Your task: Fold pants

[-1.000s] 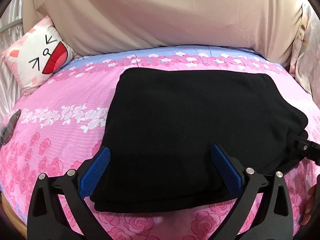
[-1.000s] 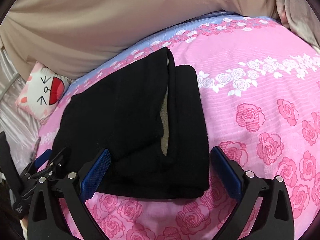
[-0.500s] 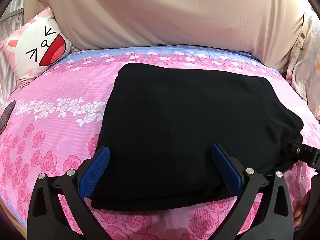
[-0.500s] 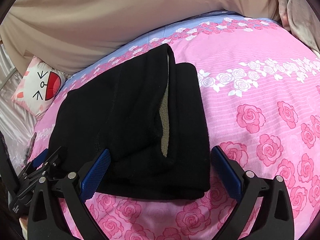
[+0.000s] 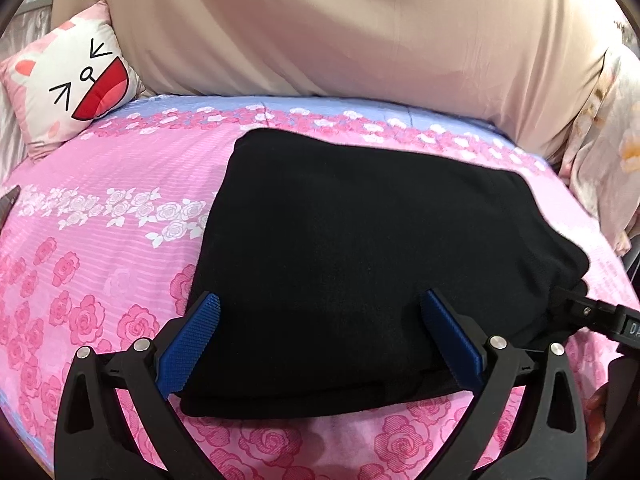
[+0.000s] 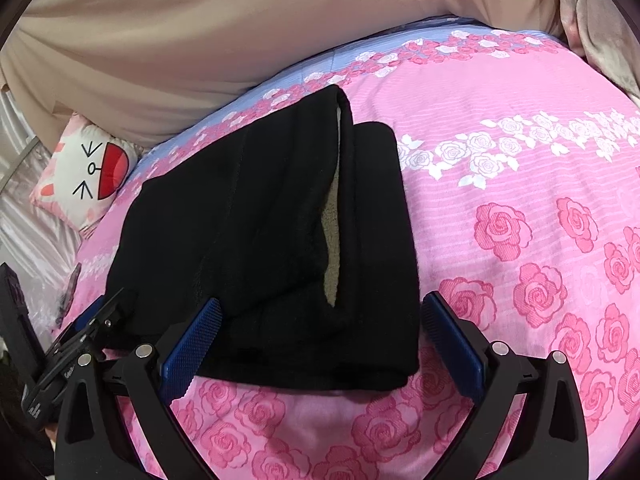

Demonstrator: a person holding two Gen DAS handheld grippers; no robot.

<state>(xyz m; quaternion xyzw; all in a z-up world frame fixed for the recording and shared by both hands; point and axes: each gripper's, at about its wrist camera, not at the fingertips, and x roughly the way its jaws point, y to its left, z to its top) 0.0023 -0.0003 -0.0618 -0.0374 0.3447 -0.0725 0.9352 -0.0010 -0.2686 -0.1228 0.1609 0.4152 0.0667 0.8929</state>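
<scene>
My left tool (image 5: 320, 344) is wide apart and holds nothing. The near edge of the black pants (image 5: 360, 264) sits between its blue fingers (image 5: 188, 348). My right tool (image 6: 320, 344) is wide apart too, with nothing in it, over the other end of the pants (image 6: 248, 240).

The pants lie folded in a thick, soft pile on the pink bed (image 5: 92, 248). I think the folding is almost done.

Here is what could go wrong. If I push a tool down and pinch, I might grab only the top layer. Then that layer would lift up and the fold would come open. If I slide a tool along the bed, the whole pile could shift and get messy.

Further along, in the right view, one part of the pile gapes open and a pale fuzzy inside (image 6: 332, 236) shows. A finger could catch in that gap and pull it wider.

The bed is soft, so a hard push could sink in and tip the pile.

Far back is a cat pillow (image 5: 76, 88). It is well apart from the pants.
</scene>
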